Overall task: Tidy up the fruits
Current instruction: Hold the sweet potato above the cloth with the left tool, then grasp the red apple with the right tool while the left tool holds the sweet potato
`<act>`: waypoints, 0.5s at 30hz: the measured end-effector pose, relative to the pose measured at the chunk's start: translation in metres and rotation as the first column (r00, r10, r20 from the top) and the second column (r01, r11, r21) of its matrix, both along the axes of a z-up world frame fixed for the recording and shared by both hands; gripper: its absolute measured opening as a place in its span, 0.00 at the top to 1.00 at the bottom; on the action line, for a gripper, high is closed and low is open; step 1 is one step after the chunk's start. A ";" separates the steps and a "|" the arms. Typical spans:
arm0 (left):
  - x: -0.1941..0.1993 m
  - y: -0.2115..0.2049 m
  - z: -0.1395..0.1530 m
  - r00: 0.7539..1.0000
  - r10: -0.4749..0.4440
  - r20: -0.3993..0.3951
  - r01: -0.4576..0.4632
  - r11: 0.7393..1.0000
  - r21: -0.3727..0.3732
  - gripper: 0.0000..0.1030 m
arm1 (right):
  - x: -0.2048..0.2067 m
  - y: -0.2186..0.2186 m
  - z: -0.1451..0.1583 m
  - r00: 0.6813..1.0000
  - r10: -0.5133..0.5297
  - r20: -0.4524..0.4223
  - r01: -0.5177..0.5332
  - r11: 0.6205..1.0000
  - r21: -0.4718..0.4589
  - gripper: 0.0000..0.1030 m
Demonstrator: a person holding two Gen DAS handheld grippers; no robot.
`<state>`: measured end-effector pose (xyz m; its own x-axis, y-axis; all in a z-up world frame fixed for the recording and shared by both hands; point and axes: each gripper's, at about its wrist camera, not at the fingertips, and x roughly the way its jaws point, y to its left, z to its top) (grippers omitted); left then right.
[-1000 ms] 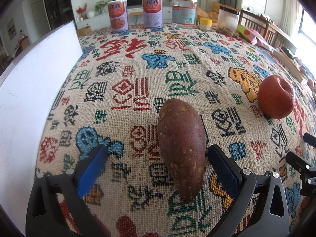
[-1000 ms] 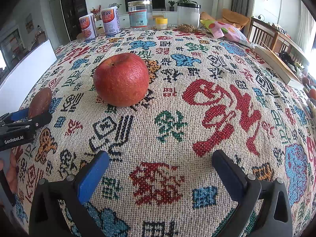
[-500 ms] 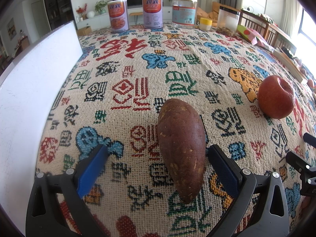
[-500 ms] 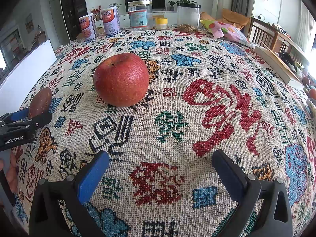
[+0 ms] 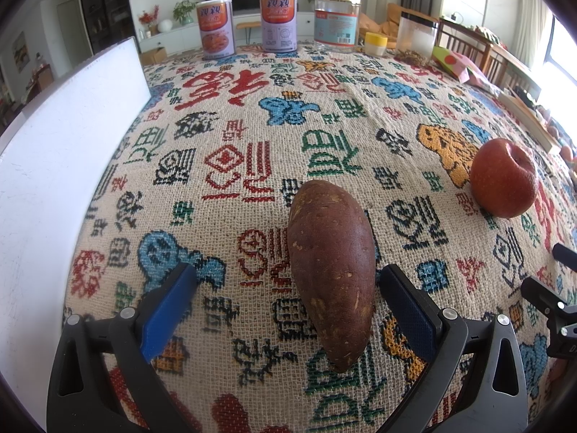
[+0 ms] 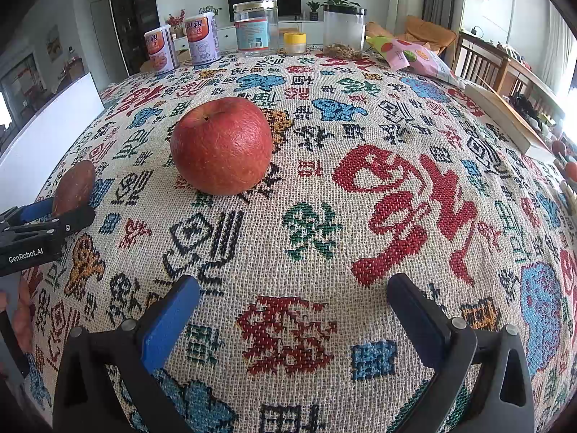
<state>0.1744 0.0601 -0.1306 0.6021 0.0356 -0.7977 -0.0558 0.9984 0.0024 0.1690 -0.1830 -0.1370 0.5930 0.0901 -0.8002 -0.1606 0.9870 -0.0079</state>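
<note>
A brown sweet potato [image 5: 331, 270] lies lengthwise on the patterned tablecloth [image 5: 252, 115], its near half between the blue pads of my left gripper [image 5: 286, 290], which stands open around it without touching on the left side. A red apple [image 5: 503, 178] sits to its right. In the right wrist view the same apple [image 6: 221, 144] rests ahead and left of my right gripper [image 6: 294, 301], which is open with nothing between its fingers. The sweet potato's end [image 6: 74, 187] shows at the left beside the left gripper's finger [image 6: 47, 229].
A white board [image 5: 61, 166] runs along the table's left side. Two orange-and-purple cans [image 5: 216, 29], a clear jar [image 5: 337, 21], a small yellow-lidded pot [image 5: 375, 43] and a clear container [image 5: 416, 36] stand at the far edge. A snack bag [image 6: 414, 57] lies far right.
</note>
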 end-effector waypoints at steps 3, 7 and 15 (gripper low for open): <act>-0.001 0.008 0.004 0.999 -0.046 -0.012 0.046 0.997 -0.059 0.01 | 0.000 0.000 0.000 1.000 0.000 0.000 0.000 1.000 0.000 0.00; -0.007 0.029 0.013 0.996 -0.090 -0.012 0.085 0.971 -0.225 0.02 | 0.000 0.000 0.000 1.000 0.000 0.000 0.000 1.000 -0.001 0.00; 0.005 -0.011 0.010 0.993 -0.111 -0.052 0.110 0.994 -0.012 0.29 | 0.013 -0.001 0.009 0.997 0.024 -0.075 -0.021 0.999 0.036 0.00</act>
